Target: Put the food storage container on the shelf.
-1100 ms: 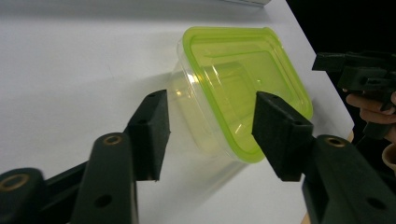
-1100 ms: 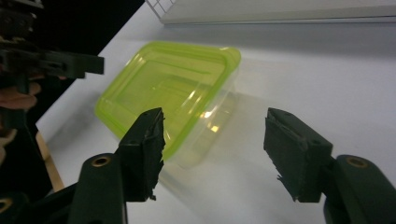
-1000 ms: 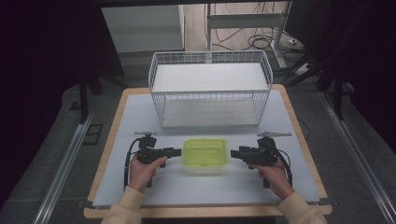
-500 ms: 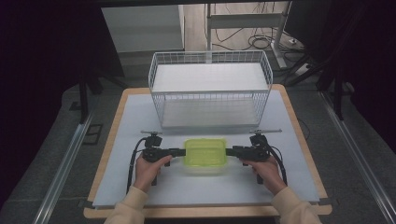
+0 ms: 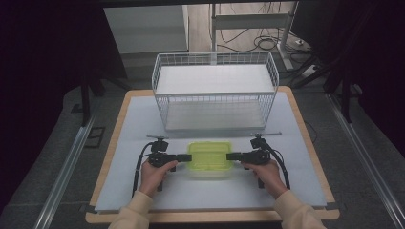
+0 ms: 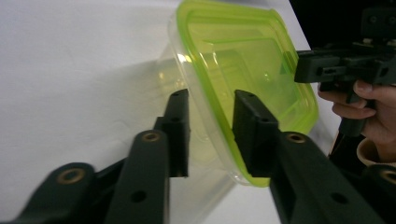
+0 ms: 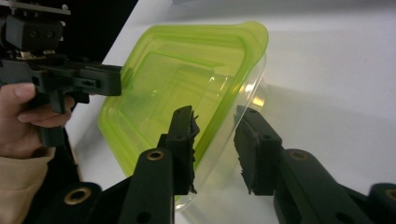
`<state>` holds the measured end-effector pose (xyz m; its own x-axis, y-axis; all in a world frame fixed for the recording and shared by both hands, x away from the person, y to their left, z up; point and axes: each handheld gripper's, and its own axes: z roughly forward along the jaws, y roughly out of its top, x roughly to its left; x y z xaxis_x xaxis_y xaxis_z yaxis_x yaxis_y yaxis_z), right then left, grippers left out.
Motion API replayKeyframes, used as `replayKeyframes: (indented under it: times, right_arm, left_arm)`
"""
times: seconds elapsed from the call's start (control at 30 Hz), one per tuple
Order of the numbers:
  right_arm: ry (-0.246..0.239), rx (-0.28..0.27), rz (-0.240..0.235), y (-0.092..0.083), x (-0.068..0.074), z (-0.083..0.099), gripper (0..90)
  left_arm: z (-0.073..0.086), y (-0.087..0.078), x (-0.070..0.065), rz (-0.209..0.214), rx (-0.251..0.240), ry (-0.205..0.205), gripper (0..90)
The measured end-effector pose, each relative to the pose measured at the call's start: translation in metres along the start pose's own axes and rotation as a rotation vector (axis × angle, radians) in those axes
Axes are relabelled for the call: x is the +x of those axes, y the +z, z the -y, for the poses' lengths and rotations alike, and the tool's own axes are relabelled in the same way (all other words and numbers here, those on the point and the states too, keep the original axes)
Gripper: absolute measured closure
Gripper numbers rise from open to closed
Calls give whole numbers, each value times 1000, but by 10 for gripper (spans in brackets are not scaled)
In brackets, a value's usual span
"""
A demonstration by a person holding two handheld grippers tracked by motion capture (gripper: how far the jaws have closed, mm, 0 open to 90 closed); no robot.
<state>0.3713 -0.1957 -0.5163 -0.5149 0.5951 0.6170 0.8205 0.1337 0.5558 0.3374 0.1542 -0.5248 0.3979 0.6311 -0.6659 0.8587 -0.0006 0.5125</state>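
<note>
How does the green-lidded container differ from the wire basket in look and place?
The container is clear plastic with a solid green lid; the wire basket is an open white mesh. The container is low and lies nearer the person, between both grippers; the basket is taller and stands behind it. Both rest on the table.

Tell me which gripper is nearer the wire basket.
Neither clearly; the left gripper and right gripper sit level with each other in front of the wire basket, one at each end of the green-lidded container, fingers closing over its rim.
</note>
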Motion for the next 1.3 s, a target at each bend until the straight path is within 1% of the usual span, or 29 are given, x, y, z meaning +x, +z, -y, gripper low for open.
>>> replayKeyframes:
  times: [0.07, 0.13, 0.2, 0.23, 0.27, 0.33, 0.4, 0.43, 0.5, 0.57, 0.67, 0.87, 1.0, 1.1, 1.3]
  right_arm:
    - [2, 3, -3, 1, 1, 1, 692]
    - [6, 1, -5, 0, 1, 1, 708]
    - [18, -2, -16, -1, 0, 0, 725]
    - [27, -6, -22, -2, 0, 0, 736]
    - [40, -6, -31, -4, 1, 0, 751]
    - [47, -18, -40, -6, 1, 0, 777]
    - [58, -31, -56, -8, 2, 0, 805]
    - [55, -33, -59, -9, 3, 0, 807]
    - [36, -34, -46, -10, 5, 0, 809]
    - [46, -31, -56, -11, 5, -1, 810]
    - [45, -36, -63, -13, 6, -1, 810]
    - [32, -45, -78, -17, 9, -3, 810]
    - [27, -54, -83, -20, 11, -4, 810]
    - [16, -61, -83, -22, 14, -5, 810]
    - [-10, -88, -84, -28, 19, -5, 810]
  left_arm:
    - [0, 0, -1, -6, 5, 5, 711]
    - [1, -1, -2, 1, 4, -7, 725]
    - [2, -1, -3, 5, -1, -8, 737]
    - [2, -2, -3, 5, -3, -1, 744]
    - [2, -3, -4, 9, -12, -1, 754]
    - [2, -5, -6, 16, -25, 0, 778]
    - [3, -6, -8, -15, -21, 26, 800]
    - [4, -5, -9, -17, -27, 25, 802]
    - [4, -6, -10, -17, -28, 35, 806]
    - [4, -7, -11, -14, -30, 35, 806]
    - [4, -10, -14, -11, -38, 43, 806]
    - [3, -16, -21, -6, -53, 61, 806]
    - [2, -18, -24, 0, -60, 66, 806]
    - [2, -20, -26, 8, -64, 64, 806]
    - [0, -25, -31, 15, -78, 79, 807]
